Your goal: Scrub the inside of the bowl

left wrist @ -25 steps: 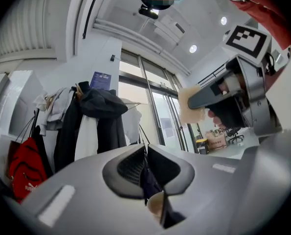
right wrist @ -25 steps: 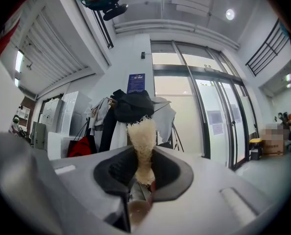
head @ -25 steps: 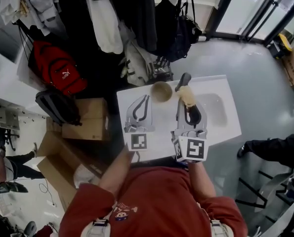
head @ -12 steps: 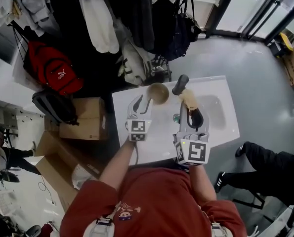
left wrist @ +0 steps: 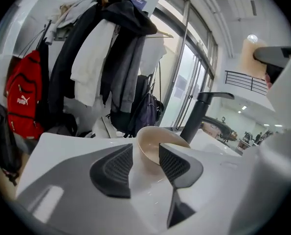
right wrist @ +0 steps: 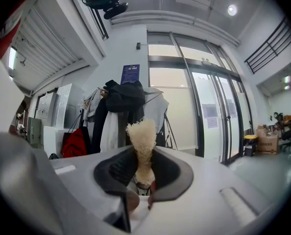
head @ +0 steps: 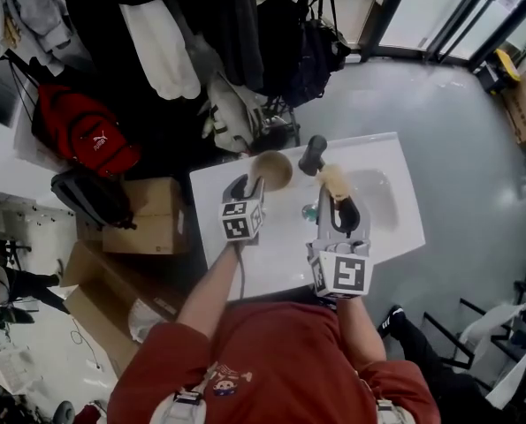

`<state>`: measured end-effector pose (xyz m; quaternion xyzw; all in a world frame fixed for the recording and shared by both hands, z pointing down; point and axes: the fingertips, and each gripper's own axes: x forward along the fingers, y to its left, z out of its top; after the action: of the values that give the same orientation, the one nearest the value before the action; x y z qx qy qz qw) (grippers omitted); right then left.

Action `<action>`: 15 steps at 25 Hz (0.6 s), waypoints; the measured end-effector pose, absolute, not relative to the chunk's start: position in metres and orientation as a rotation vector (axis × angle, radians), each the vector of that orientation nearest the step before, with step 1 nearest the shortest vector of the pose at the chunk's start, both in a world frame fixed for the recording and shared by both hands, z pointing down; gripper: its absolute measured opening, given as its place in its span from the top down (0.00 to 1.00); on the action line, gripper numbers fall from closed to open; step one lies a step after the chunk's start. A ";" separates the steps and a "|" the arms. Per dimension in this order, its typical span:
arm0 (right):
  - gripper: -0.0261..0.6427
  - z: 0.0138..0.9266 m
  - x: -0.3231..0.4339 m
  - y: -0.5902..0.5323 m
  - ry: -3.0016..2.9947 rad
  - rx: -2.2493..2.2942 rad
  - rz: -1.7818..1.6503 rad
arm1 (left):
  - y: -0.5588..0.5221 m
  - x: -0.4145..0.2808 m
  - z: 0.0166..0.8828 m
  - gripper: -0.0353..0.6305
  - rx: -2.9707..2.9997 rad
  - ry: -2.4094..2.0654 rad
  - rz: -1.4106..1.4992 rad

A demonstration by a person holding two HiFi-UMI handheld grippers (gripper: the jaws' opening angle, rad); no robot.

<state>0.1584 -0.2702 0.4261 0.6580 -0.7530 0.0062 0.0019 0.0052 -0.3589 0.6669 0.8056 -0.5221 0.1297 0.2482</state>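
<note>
Bowl first: it stands upright at the back of the white table, just left of the black faucet and not far from the sink basin.

My left gripper has just been opening its jaws, and they now stand wide apart. The bowl's near rim shows in the gap just past the tips, and neither pad presses on it. My right gripper is clamped on a beige fibrous scrubber. Its tuft pokes out beyond the jaws, and I hold it beside the faucet, apart from the bowl.

As I read it, the step in hand is steadying the bowl. I would ease the left gripper forward until one jaw sits inside the wall and the other outside. Then I would close firmly on the near-left part of the rim, which leaves the mouth free for the scrubber. With too light a grip, I expect the bowl would skate on that smooth top, so I would press it flat.

The bowl is round and tan with a paler cream inside. It looks empty, and I can make out no dirt from here.
</note>
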 end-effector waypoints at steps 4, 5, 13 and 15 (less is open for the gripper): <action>0.85 0.428 0.162 -0.272 -2.354 2.068 0.026 | -0.363 0.010 0.669 0.68 2.158 -1.404 0.341; 0.85 0.428 0.162 -0.272 -2.353 2.068 0.028 | -0.364 0.010 0.670 0.68 2.147 -1.403 0.334; 0.85 0.429 0.161 -0.272 -2.348 2.069 0.031 | -0.361 0.010 0.682 0.79 2.069 -1.386 0.332; 0.85 0.428 0.161 -0.272 -2.352 2.079 0.035 | -0.361 0.010 0.683 0.82 2.062 -1.391 0.328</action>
<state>0.1606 -0.2723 0.4277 0.6622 -0.7492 0.0113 0.0012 0.0096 -0.3614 0.6833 0.7810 -0.5271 0.1243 0.3111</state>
